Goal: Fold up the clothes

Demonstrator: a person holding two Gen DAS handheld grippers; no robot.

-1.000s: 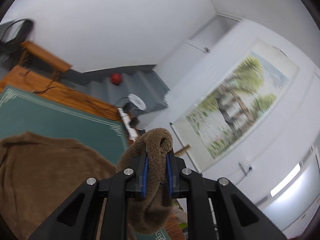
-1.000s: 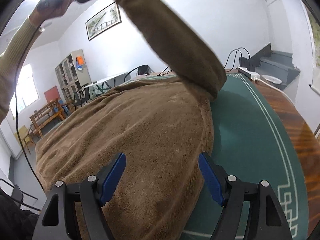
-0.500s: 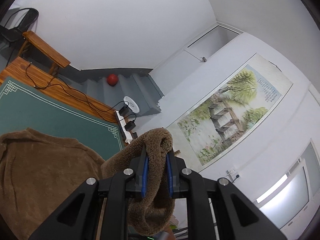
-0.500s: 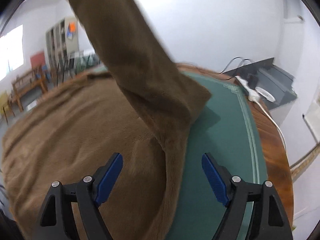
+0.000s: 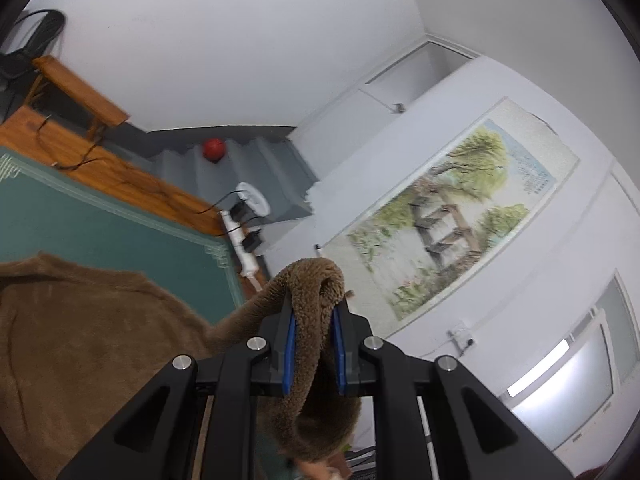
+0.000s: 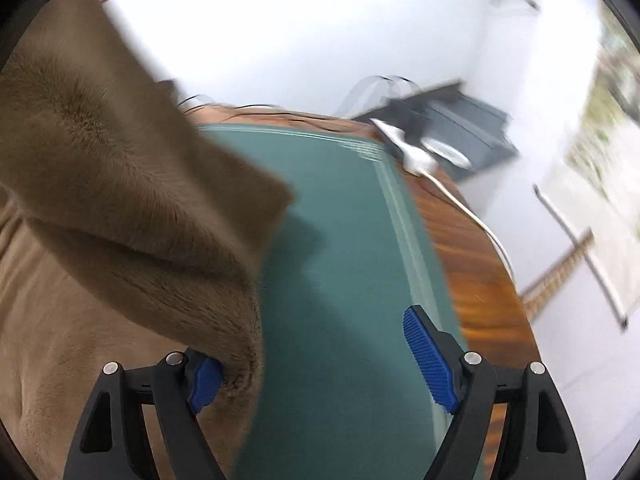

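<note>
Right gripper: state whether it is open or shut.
Open. The right gripper has its blue pads spread wide over the green mat; the brown garment only brushes the left pad.

I see a plush, fuzzy brown garment (image 6: 120, 184), a matt green mat (image 6: 344, 240), and glossy wood table (image 6: 476, 264) at right.

Both views were bright and evenly lit, with dark fisheye rims and strong bending of straight lines at the edges; in the left wrist view a lit window (image 5: 576, 392) glowed at lower right, the wall (image 5: 224, 40) was smooth and pale, and only the chair (image 5: 28, 44) at far left smeared; the right wrist view was blurred throughout, the painting (image 6: 604, 120) and cable (image 6: 460, 204) streaked, the wall overexposed; the garment (image 6: 120, 184) cast a soft shadow on the mat (image 6: 340, 264).
</note>
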